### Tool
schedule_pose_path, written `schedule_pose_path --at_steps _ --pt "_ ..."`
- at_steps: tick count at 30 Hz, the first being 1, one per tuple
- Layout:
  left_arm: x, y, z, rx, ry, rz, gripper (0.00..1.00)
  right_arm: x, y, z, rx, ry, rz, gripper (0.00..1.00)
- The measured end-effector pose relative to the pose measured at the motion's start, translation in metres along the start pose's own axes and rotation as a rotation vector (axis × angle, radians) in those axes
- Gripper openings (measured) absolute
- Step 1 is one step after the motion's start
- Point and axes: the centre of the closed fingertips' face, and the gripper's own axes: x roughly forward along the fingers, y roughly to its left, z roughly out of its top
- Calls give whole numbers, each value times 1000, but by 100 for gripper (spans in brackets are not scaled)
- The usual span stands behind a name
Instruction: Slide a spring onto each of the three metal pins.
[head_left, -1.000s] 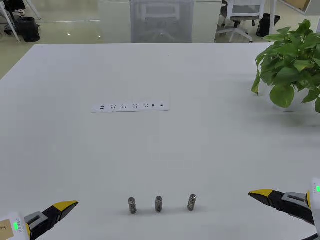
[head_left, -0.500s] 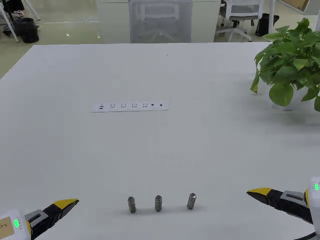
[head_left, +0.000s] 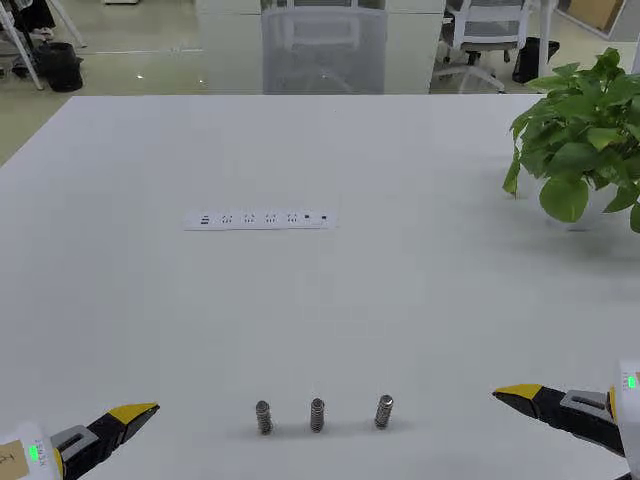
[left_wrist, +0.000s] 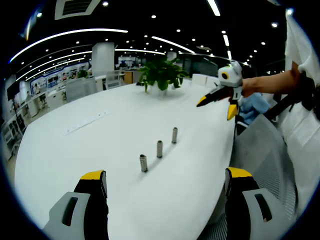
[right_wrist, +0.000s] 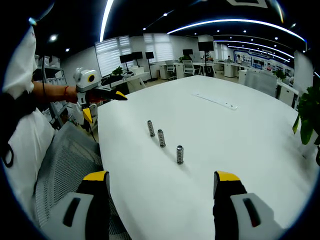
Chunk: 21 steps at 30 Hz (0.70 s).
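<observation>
- A white table (head_left: 400, 300) in an open-plan office carries the work. The left pin (head_left: 264, 417), middle pin (head_left: 317, 414) and right pin (head_left: 384, 410) stand in a short row at 6 o'clock in the head view, near the table's front edge.
- Each pin looks ribbed from foot to top, as if already wearing one of the springs (right_wrist: 161, 138). The coils are too small to say more.
- The left tongs (head_left: 135, 412) are held at 7 o'clock in the head view, yellow tips aimed toward the row and well apart from it. The left gripper view shows their jaws spread wide with nothing between them, and the three pins stand farther ahead on the bare tabletop.
- The right tongs (head_left: 515, 395) are held at 4 o'clock, also well clear of the pins. The right gripper view shows their jaws spread wide and empty, the row ahead of them.
- A white power strip (head_left: 260, 218) lies flat toward 12 o'clock from the pins, well apart from them.
- A leafy potted plant (head_left: 580, 130) stands at 2 o'clock by the table's right edge.
- Office chairs (head_left: 480, 30) stand on the floor beyond the far edge, at 1 o'clock.
</observation>
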Motion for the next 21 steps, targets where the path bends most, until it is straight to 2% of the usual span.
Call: schedule_pose_path --at_steps 5,7,10,13,21 --pt "2 0 -1 -6 4 -5 100 -1 -2 2 1 -7 -4 86" --pt "2 0 -1 18 15 -7 100 0 -2 2 11 -18 -1 86" --pt "2 2 2 -7 -5 0 100 4 0 -3 -9 16 8 86" --pt "2 2 -1 6 11 -4 100 4 1 -2 -1 8 13 86" --pt "4 2 0 -1 4 -7 100 4 1 -1 2 9 12 86"
